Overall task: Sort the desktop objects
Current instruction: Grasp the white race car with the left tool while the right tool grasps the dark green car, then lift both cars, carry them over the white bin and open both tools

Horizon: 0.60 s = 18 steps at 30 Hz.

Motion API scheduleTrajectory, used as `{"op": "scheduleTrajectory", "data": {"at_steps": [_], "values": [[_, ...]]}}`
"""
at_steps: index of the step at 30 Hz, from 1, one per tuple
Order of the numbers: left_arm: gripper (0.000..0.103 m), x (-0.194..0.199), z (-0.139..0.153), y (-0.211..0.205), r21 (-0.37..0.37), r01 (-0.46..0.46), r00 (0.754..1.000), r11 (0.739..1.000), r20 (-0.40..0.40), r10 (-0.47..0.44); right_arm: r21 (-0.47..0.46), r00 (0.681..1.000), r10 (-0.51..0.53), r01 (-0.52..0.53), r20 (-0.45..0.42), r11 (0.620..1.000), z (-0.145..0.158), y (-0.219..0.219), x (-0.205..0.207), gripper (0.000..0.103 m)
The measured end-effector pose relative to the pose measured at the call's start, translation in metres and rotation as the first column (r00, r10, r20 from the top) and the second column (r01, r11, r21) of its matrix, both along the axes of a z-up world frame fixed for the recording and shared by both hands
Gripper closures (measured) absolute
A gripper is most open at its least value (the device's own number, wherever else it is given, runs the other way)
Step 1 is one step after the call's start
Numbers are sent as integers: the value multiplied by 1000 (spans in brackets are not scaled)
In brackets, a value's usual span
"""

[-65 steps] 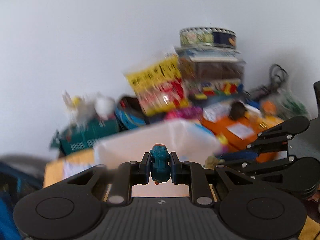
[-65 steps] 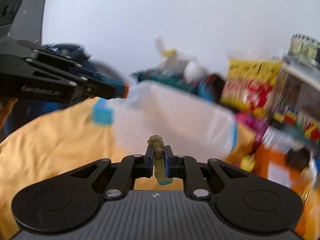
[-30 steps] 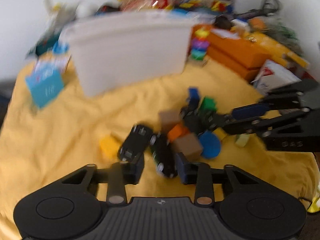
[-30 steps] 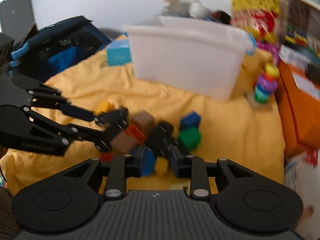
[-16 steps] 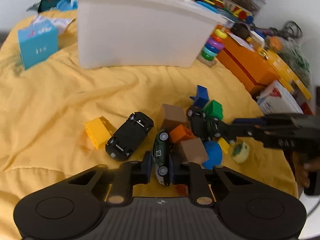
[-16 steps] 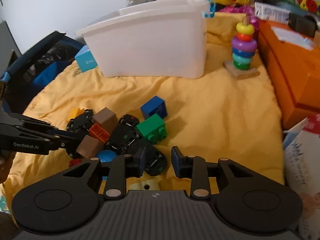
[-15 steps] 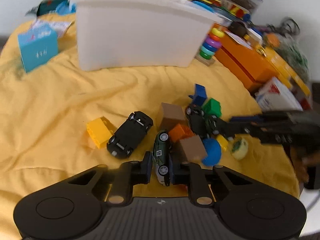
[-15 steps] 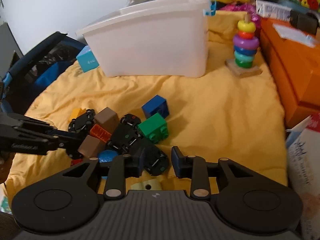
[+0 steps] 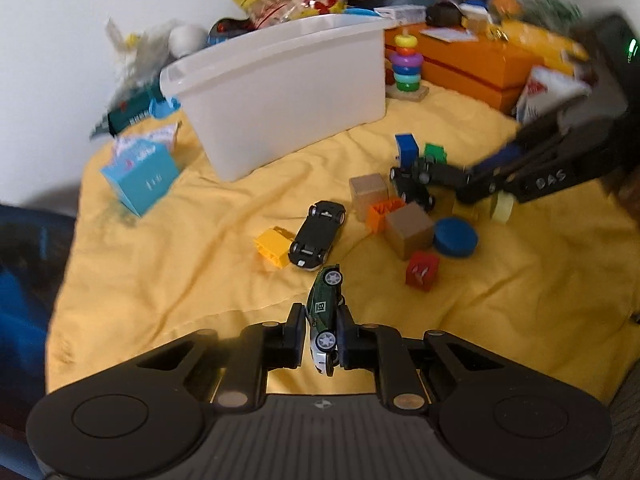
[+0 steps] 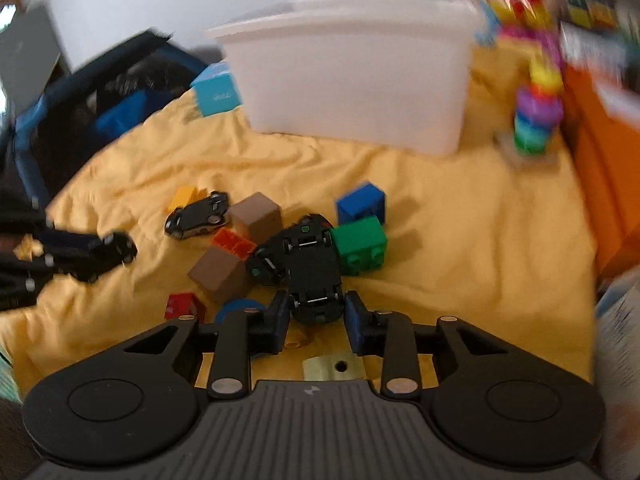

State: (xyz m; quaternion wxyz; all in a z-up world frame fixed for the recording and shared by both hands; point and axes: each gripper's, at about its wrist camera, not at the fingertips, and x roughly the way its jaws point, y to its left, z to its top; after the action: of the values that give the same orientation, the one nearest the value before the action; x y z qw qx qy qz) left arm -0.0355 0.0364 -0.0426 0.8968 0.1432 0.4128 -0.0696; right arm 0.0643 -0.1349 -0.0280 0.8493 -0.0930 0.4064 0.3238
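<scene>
Left wrist: left gripper [image 9: 321, 334] pinches the green car [image 9: 323, 317], which half a second ago lay in the pile and now hangs clear of the yellow cloth [image 9: 168, 256]. Next stop probably the white bin [image 9: 280, 92].

Right wrist: right gripper [image 10: 316, 316], jaws closing around an upturned black car [image 10: 310, 268]; glossy plastic, blocks hard-edged, cloth rumpled.

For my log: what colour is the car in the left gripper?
Dark green with white, the car shows best in the left wrist view.
</scene>
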Motion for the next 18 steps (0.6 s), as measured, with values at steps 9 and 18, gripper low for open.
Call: {"op": "scheduleTrajectory", "data": {"at_steps": [9,18], "values": [[64,-18,-24,-39,39,135,989,990,-68,-132,-224,979,183,-160,85,961,17,21,-60,70],[61,-28,-6,-14,-139,38,999,990,-12,-40,-30,988,15,-20,-157,999,1,-5,-67,67]]}}
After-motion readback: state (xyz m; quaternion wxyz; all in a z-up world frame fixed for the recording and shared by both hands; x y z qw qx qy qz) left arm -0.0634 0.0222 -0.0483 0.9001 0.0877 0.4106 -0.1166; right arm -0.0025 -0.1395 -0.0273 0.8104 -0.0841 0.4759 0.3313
